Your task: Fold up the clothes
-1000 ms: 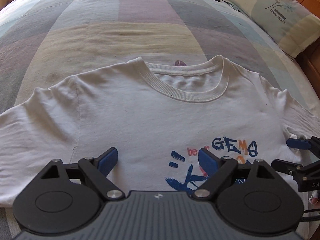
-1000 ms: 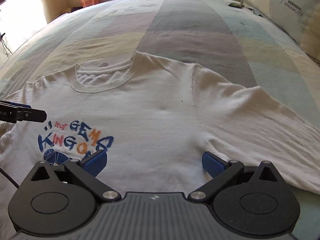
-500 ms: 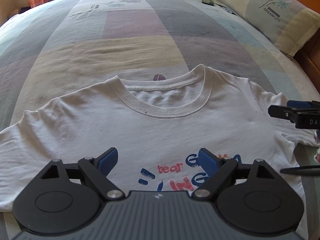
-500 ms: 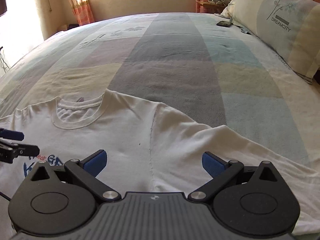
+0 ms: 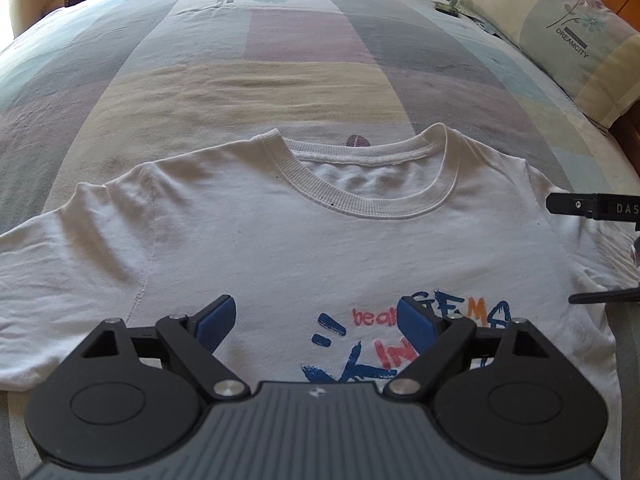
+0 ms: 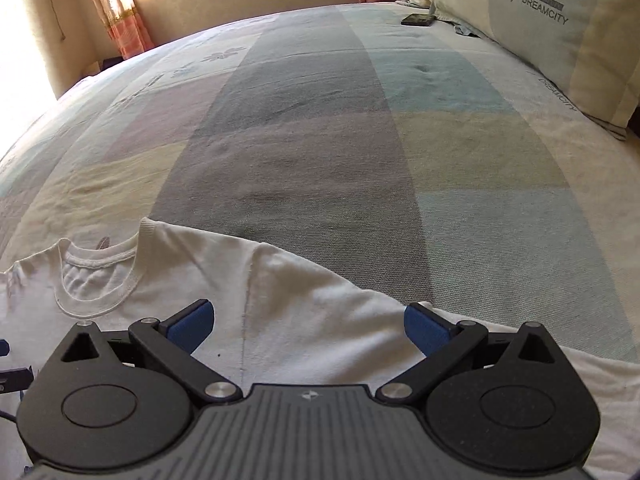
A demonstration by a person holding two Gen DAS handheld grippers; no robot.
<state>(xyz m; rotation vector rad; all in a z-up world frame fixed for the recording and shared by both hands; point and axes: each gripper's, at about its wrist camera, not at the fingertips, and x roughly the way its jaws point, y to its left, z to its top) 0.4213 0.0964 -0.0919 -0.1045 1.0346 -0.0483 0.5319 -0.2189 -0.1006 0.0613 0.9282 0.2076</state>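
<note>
A white T-shirt (image 5: 320, 248) is seen spread flat, print side up, on the bed (image 5: 304, 80), collar away from both tools and sleeves stretched out to either side. The left gripper (image 5: 316, 320) is held over the chest, the right gripper (image 6: 308, 322) over the right shoulder seam and sleeve. Both pairs of fingers are spread wide with nothing held, so each sleeve lies outward of its nearer hand.

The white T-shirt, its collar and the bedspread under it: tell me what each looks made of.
White T-shirt: soft matte knit, likely cotton jersey; it lies limp with fine creases. Collar: ribbed knit band, with fine ribs visible. Bedspread: matte woven cloth in faded colour blocks; a coarse weave shows in the right wrist view, fibre unclear.
</note>
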